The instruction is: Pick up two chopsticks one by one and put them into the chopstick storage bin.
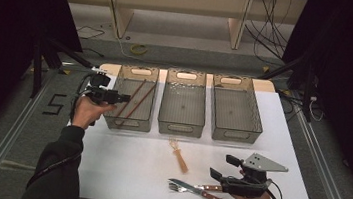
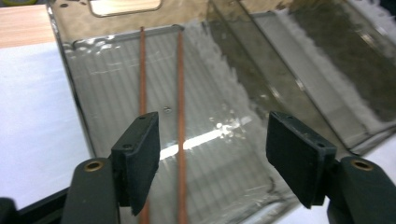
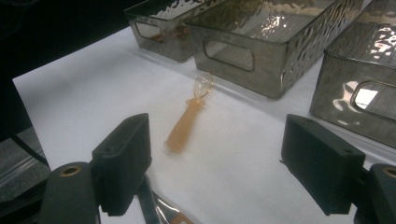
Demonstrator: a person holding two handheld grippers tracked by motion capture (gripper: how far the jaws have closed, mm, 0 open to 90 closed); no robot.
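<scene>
Smoky translucent plastic, dimpled like hammered glass, makes up the three rectangular bins I see lined across the far side of the white counter (image 1: pixel 122 159), each with slot handles cut into its short ends. In the left bin (image 1: pixel 112 120) lie two thin reddish-brown chopsticks (image 1: pixel 135 100), straight and roughly side by side, running the length of its floor; in the left gripper view they (image 2: pixel 180 116) rest on the rippled bottom below the jaws.

My left hand-held gripper (image 1: pixel 125 97) hovers over that bin's left edge, its flat black pads standing wide apart with nothing between them; the chopsticks lie loose beneath. My right hand-held gripper (image 1: pixel 222 167) sits low over the near right part of the counter, also spread open and empty, a grey three-cornered plate on top.

Between the bins and my right hand lies a small amber utensil (image 1: pixel 179 157) with a chunky translucent handle and a clear head; in the right gripper view it (image 3: pixel 184 128) points toward the middle bin (image 3: pixel 261 70). Near the front edge rest a metal fork (image 1: pixel 177 186) and a knife (image 1: pixel 213 198) with wooden handles, crossing each other.

A dark "5" (image 1: pixel 54 104) is marked on the grey floor to the left of the counter.
</scene>
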